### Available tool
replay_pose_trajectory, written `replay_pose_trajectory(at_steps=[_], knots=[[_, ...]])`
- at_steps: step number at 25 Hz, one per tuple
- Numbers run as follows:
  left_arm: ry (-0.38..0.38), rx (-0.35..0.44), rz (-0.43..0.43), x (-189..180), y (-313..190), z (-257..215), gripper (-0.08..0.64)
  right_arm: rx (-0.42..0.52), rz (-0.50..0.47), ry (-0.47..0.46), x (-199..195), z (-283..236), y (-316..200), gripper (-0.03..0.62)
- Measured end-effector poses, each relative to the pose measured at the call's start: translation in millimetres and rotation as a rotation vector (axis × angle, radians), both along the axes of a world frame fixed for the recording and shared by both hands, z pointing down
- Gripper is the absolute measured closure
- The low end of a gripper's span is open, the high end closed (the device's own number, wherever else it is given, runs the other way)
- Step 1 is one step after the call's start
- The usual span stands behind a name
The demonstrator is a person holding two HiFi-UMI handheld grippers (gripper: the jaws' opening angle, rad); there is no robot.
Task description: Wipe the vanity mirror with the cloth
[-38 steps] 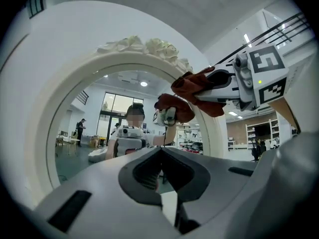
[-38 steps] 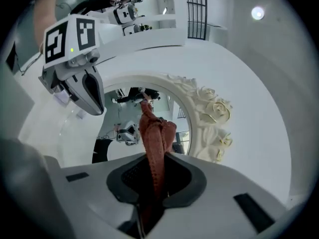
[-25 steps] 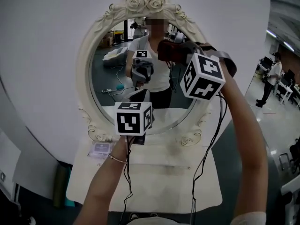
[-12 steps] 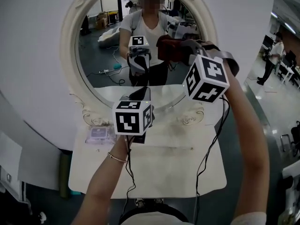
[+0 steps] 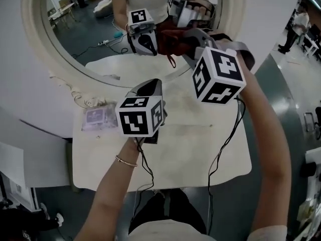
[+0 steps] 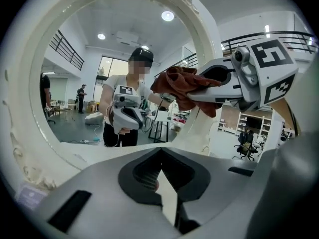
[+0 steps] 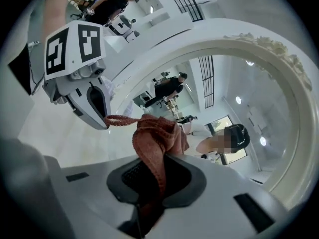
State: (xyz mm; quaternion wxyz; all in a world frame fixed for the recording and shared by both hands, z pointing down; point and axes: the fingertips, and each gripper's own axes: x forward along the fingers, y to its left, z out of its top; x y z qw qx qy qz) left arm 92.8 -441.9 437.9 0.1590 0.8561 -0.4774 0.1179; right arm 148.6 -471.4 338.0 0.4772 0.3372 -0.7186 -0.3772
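The vanity mirror has a cream carved frame (image 5: 37,39) and stands at the back of a small white table (image 5: 190,149). My right gripper (image 5: 183,36) is shut on a dark red cloth (image 5: 168,39), which it holds against the lower part of the glass (image 5: 90,29). In the right gripper view the cloth (image 7: 157,133) bunches out of the right gripper (image 7: 154,158) in front of the frame (image 7: 299,98). My left gripper (image 5: 150,87) hovers over the table below the mirror, shut and holding nothing. The left gripper view shows the left gripper (image 6: 160,153), the cloth (image 6: 184,86) and the frame (image 6: 199,39).
A small clear packet (image 5: 95,118) lies on the table's left side beside the mirror's foot. Black cables (image 5: 220,149) hang from both grippers over the table's front edge. A person (image 5: 301,21) stands far off at the right on the grey floor.
The view has tilted down, so the mirror sits higher in the picture. My right gripper has carried the cloth down to the lower glass. The left gripper has stayed almost still.
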Motion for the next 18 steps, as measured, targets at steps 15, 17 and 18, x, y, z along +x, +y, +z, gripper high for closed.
replay_pose_trajectory(at_steps=[15, 17, 18], knots=[[-0.038, -0.163, -0.027, -29.2, 8.1, 110.1, 0.555, -0.222, -0.039, -0.016, -45.7, 148.8, -3.7, 0.529], [-0.039, -0.159, -0.031, -32.2, 6.1, 111.0, 0.555, -0.24, -0.04, -0.026, -45.7, 148.3, -4.3, 0.529], [-0.037, -0.158, -0.032, -33.3, 5.6, 110.5, 0.555, -0.243, -0.039, -0.027, -45.9, 148.4, -4.6, 0.529]])
